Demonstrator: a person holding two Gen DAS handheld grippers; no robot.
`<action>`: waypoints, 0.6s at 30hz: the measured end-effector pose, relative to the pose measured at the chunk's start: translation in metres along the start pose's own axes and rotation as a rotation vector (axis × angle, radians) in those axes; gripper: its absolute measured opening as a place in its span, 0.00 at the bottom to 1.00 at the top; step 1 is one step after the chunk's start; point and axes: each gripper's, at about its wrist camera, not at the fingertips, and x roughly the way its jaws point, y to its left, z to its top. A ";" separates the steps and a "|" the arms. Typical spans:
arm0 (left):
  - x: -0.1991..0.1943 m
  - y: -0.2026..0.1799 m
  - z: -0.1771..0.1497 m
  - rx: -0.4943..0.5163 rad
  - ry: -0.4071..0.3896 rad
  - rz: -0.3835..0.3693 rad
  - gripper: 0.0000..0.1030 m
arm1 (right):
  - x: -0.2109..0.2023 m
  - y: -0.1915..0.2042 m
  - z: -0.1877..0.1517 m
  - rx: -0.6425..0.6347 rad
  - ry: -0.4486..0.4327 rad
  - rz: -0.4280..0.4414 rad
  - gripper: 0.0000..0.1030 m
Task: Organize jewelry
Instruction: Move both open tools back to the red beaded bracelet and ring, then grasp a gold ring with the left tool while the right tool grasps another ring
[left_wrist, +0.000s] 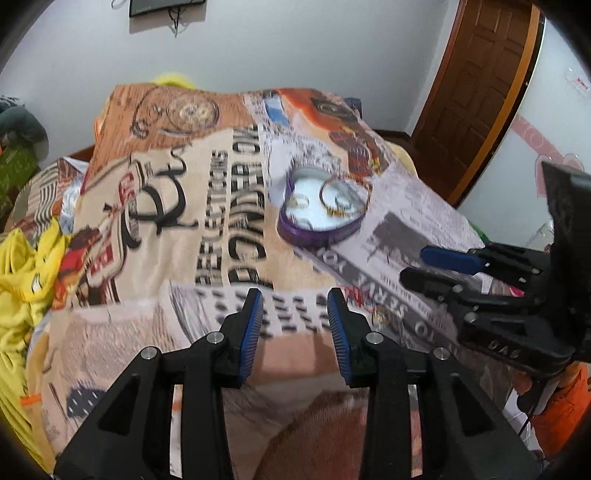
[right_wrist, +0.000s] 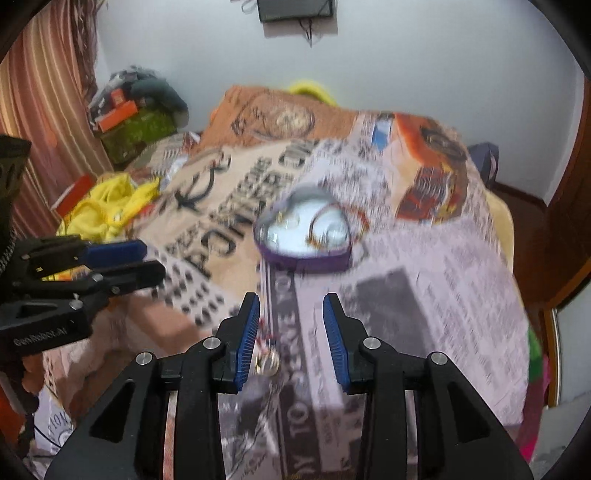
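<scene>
Two grippers hovered over a printed blanket. In the left wrist view, the left gripper had its jaws apart and empty; the purple heart-shaped tin holding bangles lay beyond its tips, slightly right. In the right wrist view, the right gripper was likewise parted and empty, the tin straight ahead, a small pendant beside its left finger.
</scene>
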 end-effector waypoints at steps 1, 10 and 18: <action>0.001 -0.001 -0.003 -0.001 0.007 -0.002 0.34 | 0.003 0.001 -0.006 0.003 0.015 0.004 0.31; 0.014 -0.011 -0.024 0.028 0.064 -0.010 0.34 | 0.031 0.013 -0.036 -0.029 0.135 0.017 0.31; 0.026 -0.015 -0.021 0.024 0.091 -0.024 0.34 | 0.034 0.016 -0.041 -0.080 0.110 0.002 0.17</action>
